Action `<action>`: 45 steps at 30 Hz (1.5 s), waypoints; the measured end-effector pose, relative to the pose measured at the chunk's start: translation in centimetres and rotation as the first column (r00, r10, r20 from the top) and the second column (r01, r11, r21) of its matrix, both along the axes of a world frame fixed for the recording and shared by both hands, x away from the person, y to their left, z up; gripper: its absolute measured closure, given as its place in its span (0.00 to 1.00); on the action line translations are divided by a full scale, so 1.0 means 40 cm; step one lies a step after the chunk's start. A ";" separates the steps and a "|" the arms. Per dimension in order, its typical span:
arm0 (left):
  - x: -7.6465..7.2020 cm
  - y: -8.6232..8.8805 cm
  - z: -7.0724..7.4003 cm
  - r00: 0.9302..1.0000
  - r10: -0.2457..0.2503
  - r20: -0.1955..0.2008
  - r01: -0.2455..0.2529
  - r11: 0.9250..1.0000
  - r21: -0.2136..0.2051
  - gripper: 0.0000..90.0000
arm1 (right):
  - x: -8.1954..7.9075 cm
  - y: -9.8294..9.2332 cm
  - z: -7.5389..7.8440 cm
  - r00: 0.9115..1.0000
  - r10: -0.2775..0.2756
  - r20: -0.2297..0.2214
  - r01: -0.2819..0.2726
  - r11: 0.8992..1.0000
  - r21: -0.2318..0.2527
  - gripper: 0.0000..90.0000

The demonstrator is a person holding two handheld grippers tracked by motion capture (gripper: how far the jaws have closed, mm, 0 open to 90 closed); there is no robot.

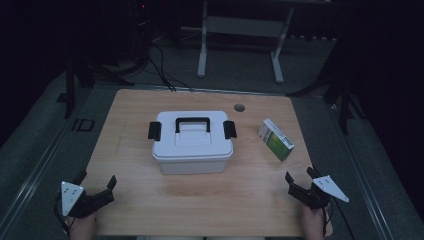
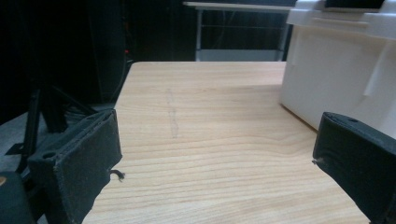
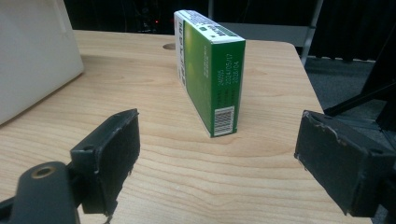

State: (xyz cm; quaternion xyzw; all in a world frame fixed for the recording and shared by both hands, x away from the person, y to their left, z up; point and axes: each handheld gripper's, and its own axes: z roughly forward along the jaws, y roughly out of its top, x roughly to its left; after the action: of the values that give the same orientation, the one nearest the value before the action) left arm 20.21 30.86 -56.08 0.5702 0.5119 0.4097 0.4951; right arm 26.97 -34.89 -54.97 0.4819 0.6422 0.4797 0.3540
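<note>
Green box [image 1: 276,140] stands beside a white bin [image 1: 192,142] on the wooden table [image 1: 150,200], both claws apart, dark room.

**Colours on your table**

You have a table [image 1: 135,210] of light wood with a fine brown grain; a faint grey streak runs on it in the left gripper view. The box [image 1: 192,150] is white, and its handle [image 1: 192,121] and two latches [image 1: 154,130] are black. The carton [image 1: 276,139] is green with a white top and white side; it carries small white print and a black-and-white barcode [image 3: 225,118]. Your left gripper [image 1: 96,185] and right gripper [image 1: 299,178] are black, each with a pale grey plate [image 1: 71,193] that has dark dots. The floor [image 1: 45,150] is dull grey, the cables [image 1: 165,70] on it are black, and the background is almost black.
</note>
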 end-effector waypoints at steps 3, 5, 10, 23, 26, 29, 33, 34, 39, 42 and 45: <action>-0.003 0.002 0.000 1.000 -0.022 0.012 0.022 1.000 -0.001 0.01 | 0.003 0.002 -0.002 1.000 0.004 -0.008 -0.004 1.000 -0.014 0.15; -0.004 0.001 0.000 0.999 -0.027 0.017 0.027 1.000 0.005 0.01 | 0.002 0.004 -0.001 1.000 0.007 -0.010 -0.007 1.000 -0.021 0.15; -0.006 -0.007 0.008 1.000 -0.018 0.025 0.017 0.998 0.054 0.01 | 0.003 0.011 0.001 1.000 0.018 -0.019 -0.019 0.999 -0.028 0.15; 0.004 -0.021 0.042 0.999 -0.050 -0.013 0.050 0.999 -0.002 0.01 | 0.012 0.074 0.018 0.993 0.115 -0.040 -0.116 0.993 -0.028 0.15; 0.016 -0.031 0.048 0.991 -0.124 -0.056 0.122 0.991 -0.051 0.01 | 0.020 0.098 0.024 0.988 0.149 -0.042 -0.151 0.988 -0.039 0.15; 0.030 -0.037 0.053 0.983 -0.172 -0.068 0.166 0.982 -0.089 0.02 | 0.028 0.120 0.032 0.982 0.185 -0.041 -0.187 0.981 -0.053 0.15; 0.049 -0.041 0.056 0.983 -0.173 -0.067 0.165 0.979 -0.116 0.06 | 0.047 0.142 0.041 0.978 0.201 -0.049 -0.203 0.977 -0.059 0.15; 0.053 -0.043 0.055 0.982 -0.174 -0.071 0.166 0.981 -0.103 0.07 | 0.051 0.147 0.043 0.977 0.206 -0.051 -0.209 0.976 -0.055 0.15; 0.073 -0.048 0.052 0.977 -0.190 -0.091 0.184 0.980 -0.078 0.07 | 0.079 0.178 0.048 0.969 0.243 -0.055 -0.246 0.967 -0.063 0.14; 0.084 -0.051 0.052 0.977 -0.191 -0.097 0.185 0.981 -0.066 0.07 | 0.097 0.197 0.046 0.966 0.250 -0.059 -0.254 0.965 -0.058 0.14; 0.097 -0.054 0.052 0.974 -0.198 -0.106 0.193 0.979 -0.060 0.08 | 0.112 0.214 0.045 0.956 0.288 -0.055 -0.291 0.955 -0.048 0.13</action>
State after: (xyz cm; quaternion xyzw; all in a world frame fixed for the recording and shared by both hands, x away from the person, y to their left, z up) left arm 24.09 28.69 -53.99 0.6272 0.4901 0.3136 0.5176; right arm 31.46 -26.33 -53.15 0.3837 0.7271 0.4969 0.2779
